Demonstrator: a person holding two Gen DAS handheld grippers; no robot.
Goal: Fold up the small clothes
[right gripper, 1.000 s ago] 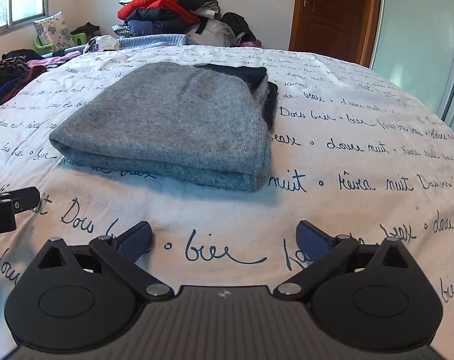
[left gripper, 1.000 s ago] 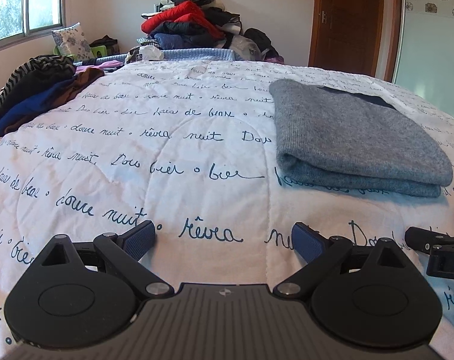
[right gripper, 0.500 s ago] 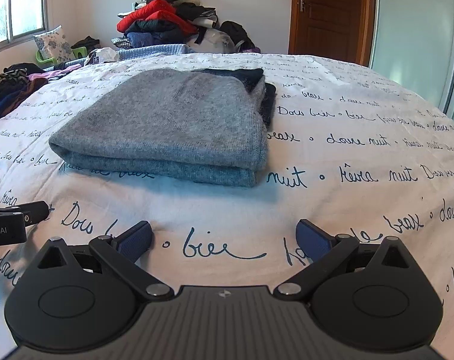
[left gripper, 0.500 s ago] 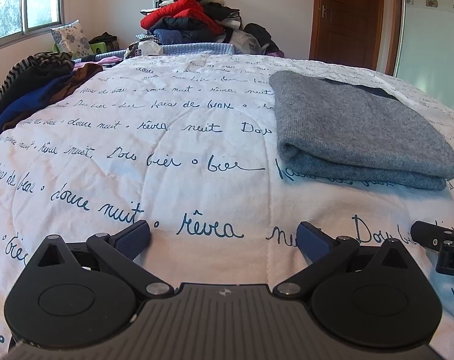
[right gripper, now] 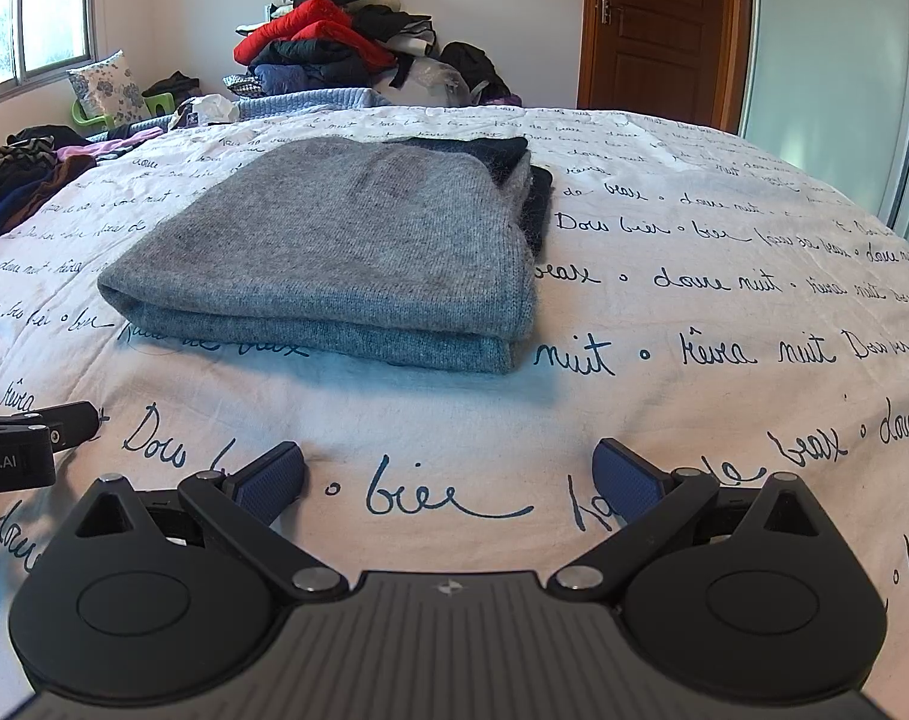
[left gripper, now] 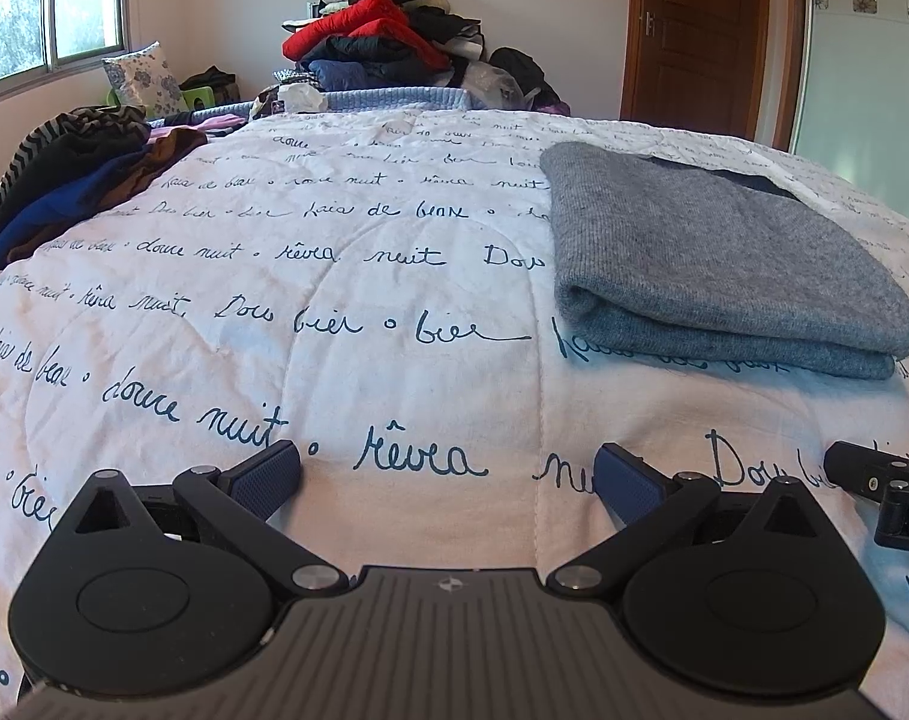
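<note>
- Far left on the bed, a heap of dark clothes [left gripper: 64,180] (zigzag stripes, blue, brown) is lying along the edge under the window [left gripper: 46,6], well apart from everything else.
- A flowery pillow [left gripper: 142,81] is leaning by the wall behind it, with something green [right gripper: 154,102] poking out next to it.
- At the head of the bed a big pile of clothes [left gripper: 388,30] is stacking up, a red jacket [right gripper: 298,27] sitting near the top.
- The white bedspread [left gripper: 334,300] with blue handwritten French words is covering the whole bed.
- The left tongs [left gripper: 448,477] are hovering low over bare bedspread near the front edge. Its jaws have just been opening and are now standing wide, nothing between the blue pads [left gripper: 268,474].
- The grey knit sweater [right gripper: 346,240] is lying folded flat in the middle of the bed, ahead and right of the left tongs and ahead and slightly left of the right tongs. A dark layer [right gripper: 514,180] is peeking out at its far right side.
- The right tongs [right gripper: 448,477] are spread wide too, gripping nothing, just bedspread under them, short of the sweater's front fold.
- Each tool's black tip is showing at the edge of the other's view, so they're sitting side by side, not touching.
- A brown wooden door [right gripper: 652,24] and a pale sliding panel [right gripper: 832,60] are filling the right background.
</note>
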